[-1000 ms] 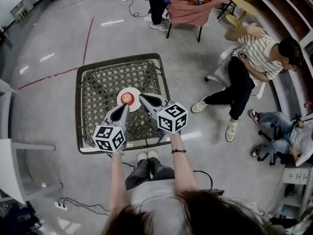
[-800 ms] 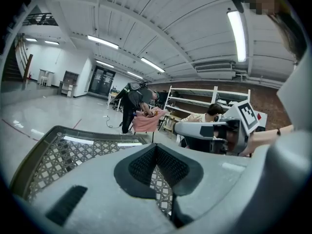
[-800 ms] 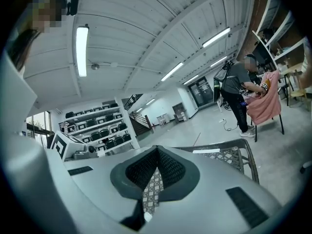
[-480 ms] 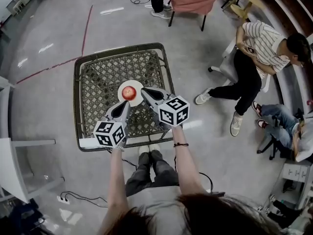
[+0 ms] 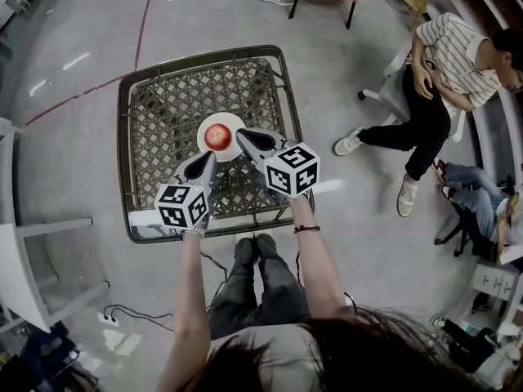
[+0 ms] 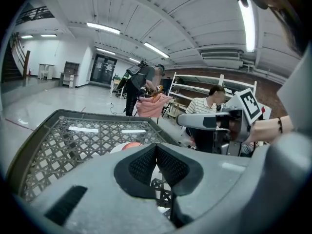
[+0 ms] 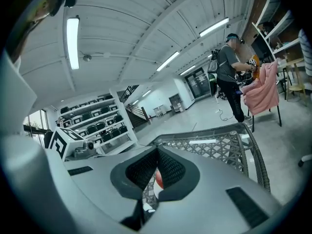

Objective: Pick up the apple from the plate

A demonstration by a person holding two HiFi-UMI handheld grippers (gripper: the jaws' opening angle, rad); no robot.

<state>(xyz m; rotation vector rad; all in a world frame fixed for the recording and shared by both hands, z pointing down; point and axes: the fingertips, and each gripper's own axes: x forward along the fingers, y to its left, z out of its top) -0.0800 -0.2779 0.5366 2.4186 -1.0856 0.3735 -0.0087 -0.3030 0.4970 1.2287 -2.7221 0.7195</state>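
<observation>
Left gripper (image 5: 210, 158): jaws clenched, empty; held over the table (image 5: 155, 121), just short of the plate (image 5: 234, 150).
Apple (image 5: 217, 135): on the plate, mid-table; round, red with a paler patch, likely smooth.
Right gripper (image 5: 242, 135): jaws pressed together, empty; tip at the plate's right rim.
Handling: the jaws probably had to open wider than the apple, then close across its middle.

A square desk (image 5: 163, 129) with a dark woven lattice top stands on the grey floor (image 5: 73, 47). One white plate (image 5: 219, 118) lies near its middle.
</observation>
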